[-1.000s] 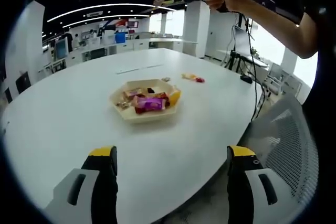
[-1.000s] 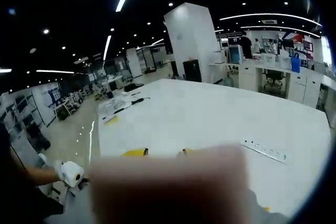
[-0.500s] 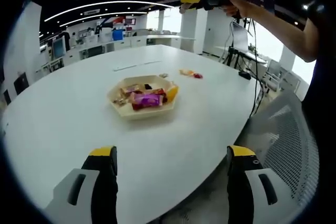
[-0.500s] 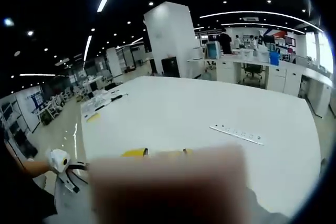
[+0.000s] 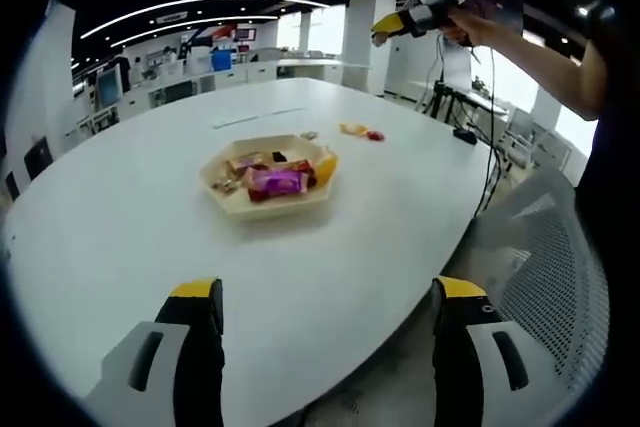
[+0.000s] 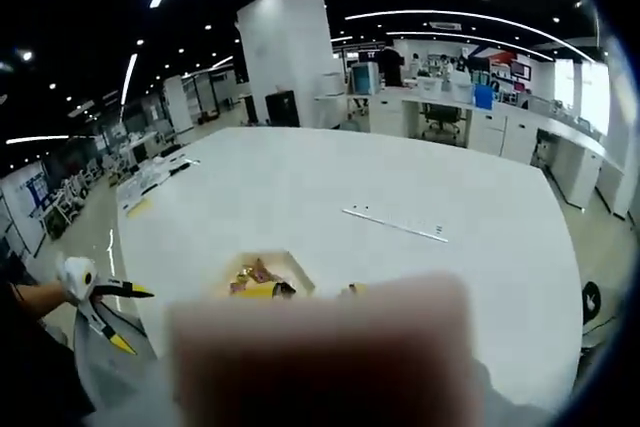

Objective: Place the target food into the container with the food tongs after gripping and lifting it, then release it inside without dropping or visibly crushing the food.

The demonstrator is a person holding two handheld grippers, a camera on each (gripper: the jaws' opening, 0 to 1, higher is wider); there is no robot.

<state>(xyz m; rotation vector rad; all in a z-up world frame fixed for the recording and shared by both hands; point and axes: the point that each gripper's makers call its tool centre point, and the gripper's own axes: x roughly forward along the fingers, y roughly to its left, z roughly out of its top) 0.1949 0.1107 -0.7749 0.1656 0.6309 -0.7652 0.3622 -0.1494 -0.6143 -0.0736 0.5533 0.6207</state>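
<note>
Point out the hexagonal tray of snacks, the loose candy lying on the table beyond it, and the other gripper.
hexagonal tray point(image 5: 262, 210), left gripper view, near rim.
loose candy point(image 5: 361, 132), left gripper view, wrapper middle.
right gripper point(image 5: 384, 29), left gripper view, yellow tips.

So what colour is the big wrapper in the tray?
Magenta-purple wrapper, clearest in the left gripper view.

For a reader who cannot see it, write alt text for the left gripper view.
A hexagonal tray of wrapped snacks sits mid-way across a white oval table. The left gripper hovers open over the near edge. At upper right, a person's arm holds the right gripper high.
</note>
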